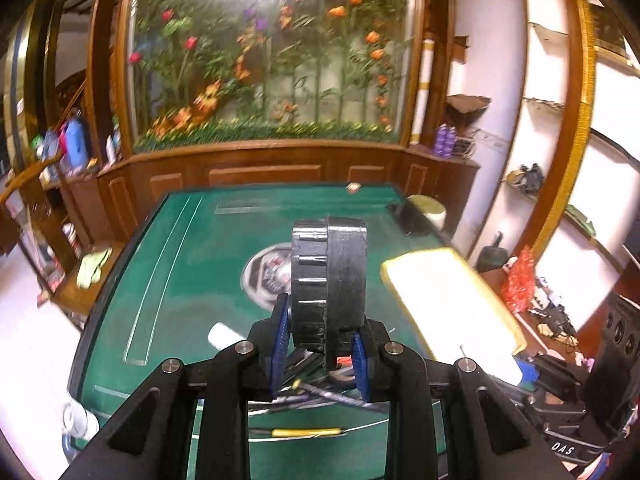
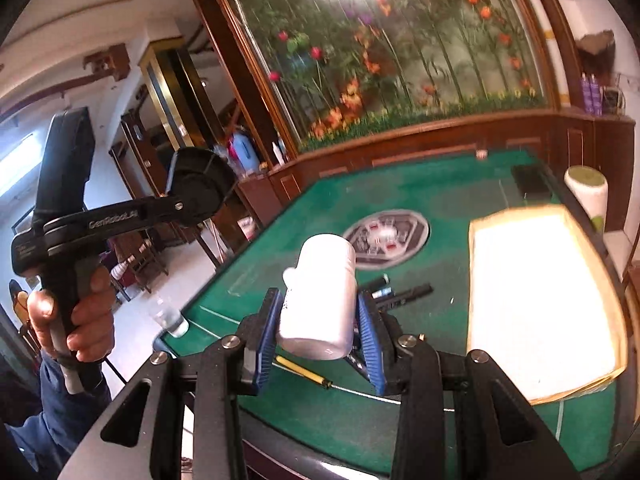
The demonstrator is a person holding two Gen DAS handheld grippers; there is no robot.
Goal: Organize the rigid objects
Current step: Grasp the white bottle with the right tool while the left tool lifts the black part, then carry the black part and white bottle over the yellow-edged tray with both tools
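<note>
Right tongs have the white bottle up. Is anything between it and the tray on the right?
Nothing visible. The right tongs hold the bottle above the green table; the tray lies open to its right with bare felt between. The pens lie low on the table behind the bottle, not in the path.

Green tabletop [image 2: 320,208]: pens [image 2: 400,292] lie near the centre emblem [image 2: 386,240]; a yellow-rimmed tray [image 2: 540,304] sits right of the emblem.

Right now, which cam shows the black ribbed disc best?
Left wrist: the black ribbed disc stands centred between the left gripper pads, ribs clear. Right wrist shows it small, from the side, at left.
</note>
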